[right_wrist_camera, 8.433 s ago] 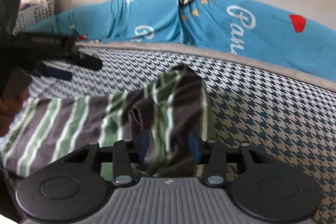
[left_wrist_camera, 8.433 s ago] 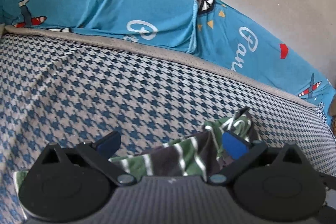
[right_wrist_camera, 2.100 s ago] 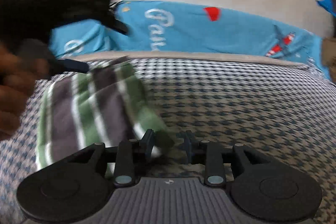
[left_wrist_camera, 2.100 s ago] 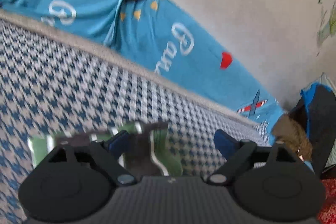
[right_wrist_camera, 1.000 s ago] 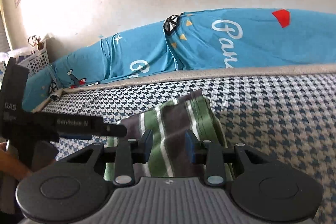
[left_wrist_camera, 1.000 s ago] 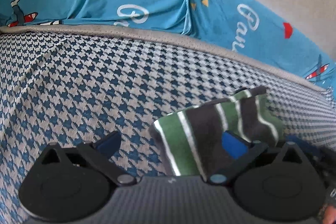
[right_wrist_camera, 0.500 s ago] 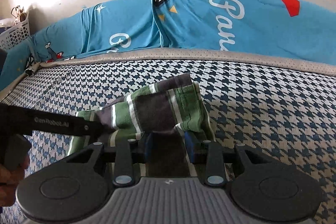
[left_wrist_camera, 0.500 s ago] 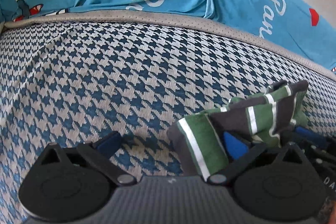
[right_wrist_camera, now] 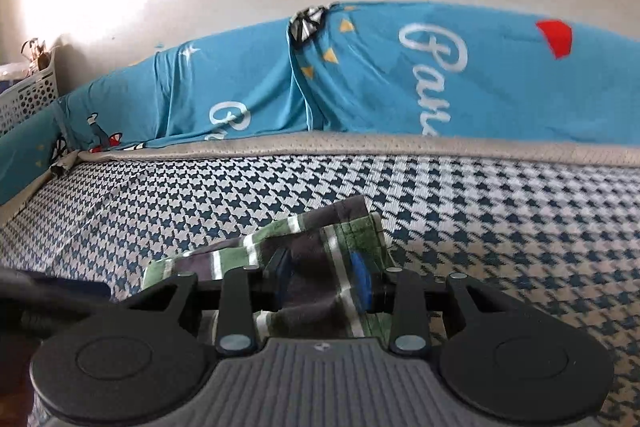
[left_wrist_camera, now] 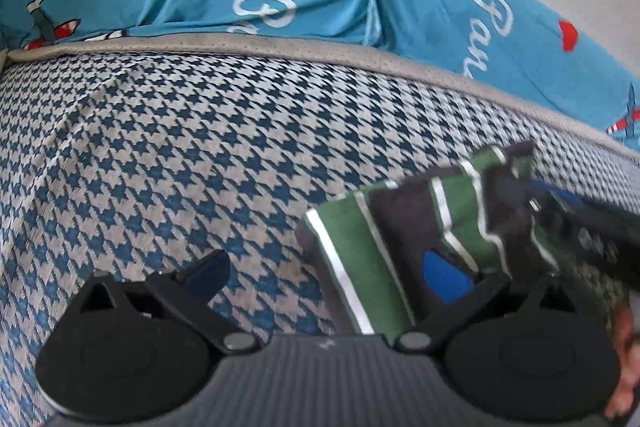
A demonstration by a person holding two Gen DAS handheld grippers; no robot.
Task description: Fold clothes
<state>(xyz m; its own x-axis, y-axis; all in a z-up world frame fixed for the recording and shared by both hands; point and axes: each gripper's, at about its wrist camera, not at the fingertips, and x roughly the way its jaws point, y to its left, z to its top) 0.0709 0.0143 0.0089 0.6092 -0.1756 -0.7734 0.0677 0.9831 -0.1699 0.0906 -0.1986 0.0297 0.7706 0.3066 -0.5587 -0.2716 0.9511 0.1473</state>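
Observation:
A folded green, grey and white striped garment [left_wrist_camera: 360, 247] lies on the houndstooth bed cover [left_wrist_camera: 200, 147]. My left gripper [left_wrist_camera: 326, 273] stands wide open just above the cover, and its right finger overlaps the garment's near edge without pinching it. In the right wrist view the garment [right_wrist_camera: 312, 239] is bunched between the narrow-set pads of my right gripper [right_wrist_camera: 320, 279], which is shut on it. The right gripper [left_wrist_camera: 580, 227] also shows at the garment's right end in the left wrist view, with part of a hand [left_wrist_camera: 624, 327] behind it.
Blue printed bedding [right_wrist_camera: 400, 75] is heaped along the wall behind the grey mattress edge [right_wrist_camera: 440, 147]. A white perforated basket [right_wrist_camera: 28, 95] stands at the far left. The houndstooth cover [right_wrist_camera: 520, 227] stretches bare to the right. The left gripper's dark body [right_wrist_camera: 48, 291] sits low left.
The right gripper has come lower and closer to the cover with the garment in it. In the left wrist view the garment has gone from bunched to flatter, beside the right finger.

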